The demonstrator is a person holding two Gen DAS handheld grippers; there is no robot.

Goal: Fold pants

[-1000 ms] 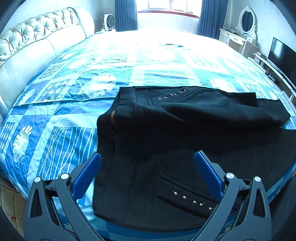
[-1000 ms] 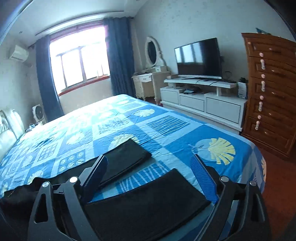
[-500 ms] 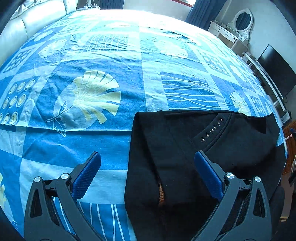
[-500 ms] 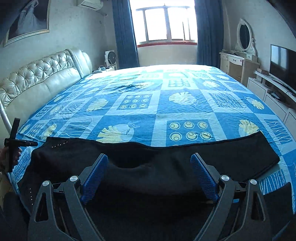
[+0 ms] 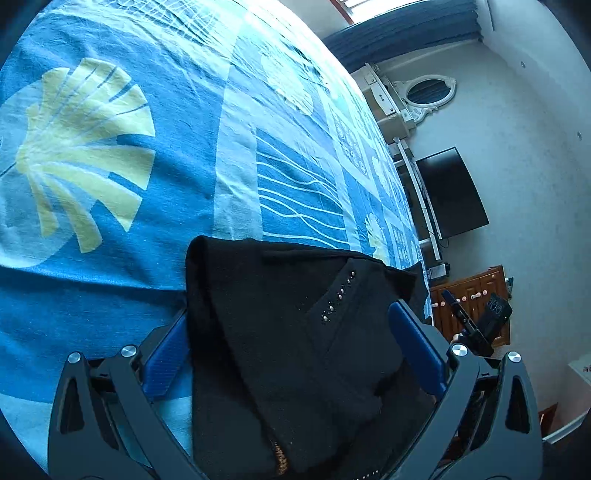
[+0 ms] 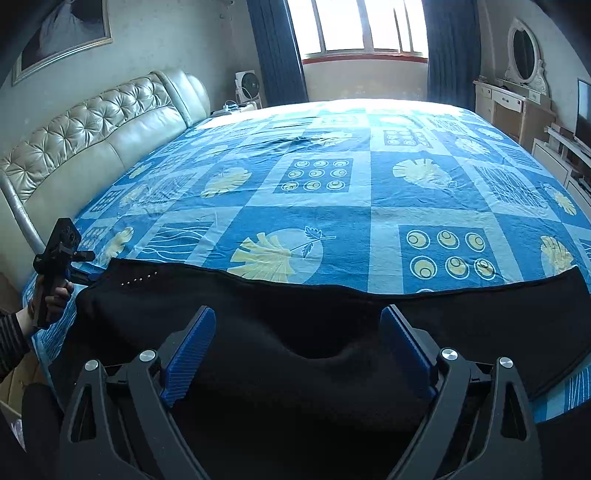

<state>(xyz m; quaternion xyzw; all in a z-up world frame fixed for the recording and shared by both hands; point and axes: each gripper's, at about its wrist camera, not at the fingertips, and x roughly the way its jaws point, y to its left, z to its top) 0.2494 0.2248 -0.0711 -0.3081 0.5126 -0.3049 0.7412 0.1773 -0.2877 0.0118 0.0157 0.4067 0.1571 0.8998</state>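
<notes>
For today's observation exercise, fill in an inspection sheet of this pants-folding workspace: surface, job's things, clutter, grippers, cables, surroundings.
Surface: bed sheet, blue patchwork with leaf and circle prints, lightly wrinkled.
Job's things: black pants laid lengthwise along the near edge of the bed; stud-trimmed waist end at the left.
Clutter: nothing seen on the bed apart from the pants.
Grippers: left gripper jaws open, straddling the waist end; right gripper jaws open over the middle of the pants.
Cables: thin wires below the television; otherwise nothing seen.
Surroundings: tufted headboard, window with blue curtains, fan, mirrored dresser, wooden drawers.
</notes>
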